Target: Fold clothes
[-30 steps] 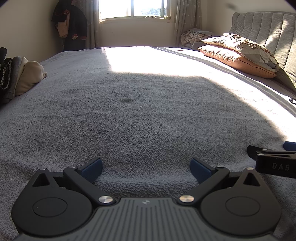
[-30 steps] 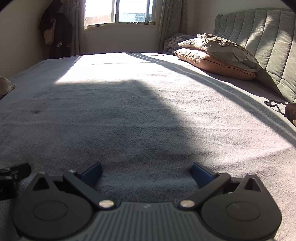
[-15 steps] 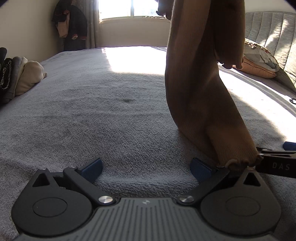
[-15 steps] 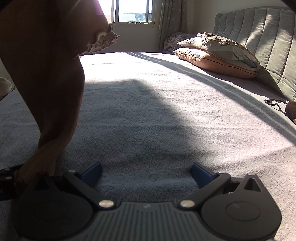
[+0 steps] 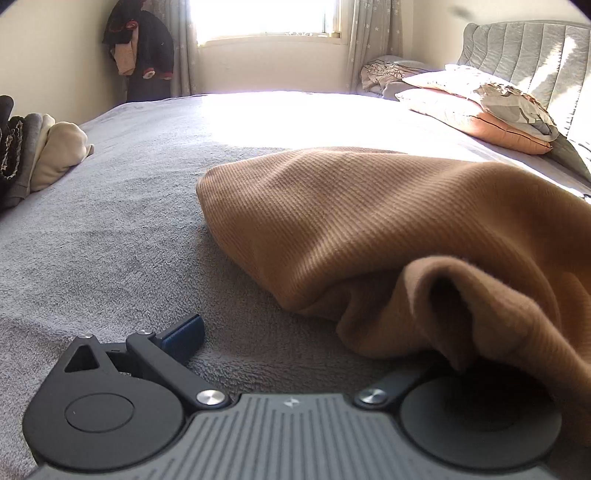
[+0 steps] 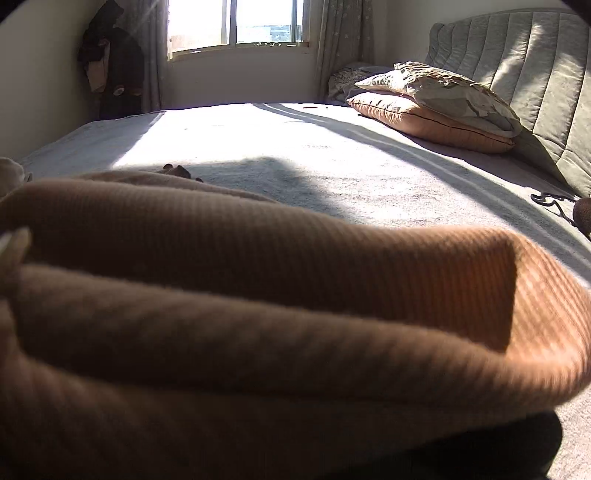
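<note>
Brown ribbed garment [image 5: 388, 229], absent a second ago, now lies heaped on the grey bed's [image 5: 110, 240] near edge, draping the left gripper's [image 5: 295, 343] wide jaws and hiding the right gripper, jaws untellable, so folding can begin.

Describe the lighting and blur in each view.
Left wrist: sun glare washes out the window and far blanket; the brown garment stays sharp. Right wrist: the garment fills the foreground, blurred and shadowed, hiding the fingers.
</note>
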Demonstrator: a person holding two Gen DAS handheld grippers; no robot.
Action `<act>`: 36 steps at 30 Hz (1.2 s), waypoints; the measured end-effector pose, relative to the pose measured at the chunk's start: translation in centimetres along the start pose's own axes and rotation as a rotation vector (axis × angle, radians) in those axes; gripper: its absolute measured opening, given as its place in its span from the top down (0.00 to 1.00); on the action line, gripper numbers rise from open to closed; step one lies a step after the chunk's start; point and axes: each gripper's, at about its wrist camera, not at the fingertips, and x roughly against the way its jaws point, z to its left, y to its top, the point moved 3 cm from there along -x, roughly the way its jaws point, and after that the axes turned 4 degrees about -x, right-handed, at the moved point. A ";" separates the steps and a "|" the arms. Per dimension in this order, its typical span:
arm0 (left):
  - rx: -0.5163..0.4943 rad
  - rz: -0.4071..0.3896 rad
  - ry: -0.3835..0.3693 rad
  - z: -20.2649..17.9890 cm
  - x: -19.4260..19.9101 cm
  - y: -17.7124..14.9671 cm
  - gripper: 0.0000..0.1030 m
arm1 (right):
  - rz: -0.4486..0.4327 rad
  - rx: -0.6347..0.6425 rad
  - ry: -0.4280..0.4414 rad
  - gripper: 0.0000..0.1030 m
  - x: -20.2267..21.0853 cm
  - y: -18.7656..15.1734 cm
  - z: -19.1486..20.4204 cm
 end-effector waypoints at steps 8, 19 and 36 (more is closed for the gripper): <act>0.000 -0.001 0.000 0.1 -0.1 -0.1 0.00 | -0.003 -0.001 0.101 0.03 2.0 2.0 -1.1; -0.015 0.036 -0.048 0.2 0.1 0.8 0.00 | -0.299 0.061 0.197 0.54 6.9 4.9 -0.4; -0.265 -0.264 -0.186 -0.2 11.2 3.7 0.07 | -0.451 0.118 0.338 0.76 11.3 9.2 3.0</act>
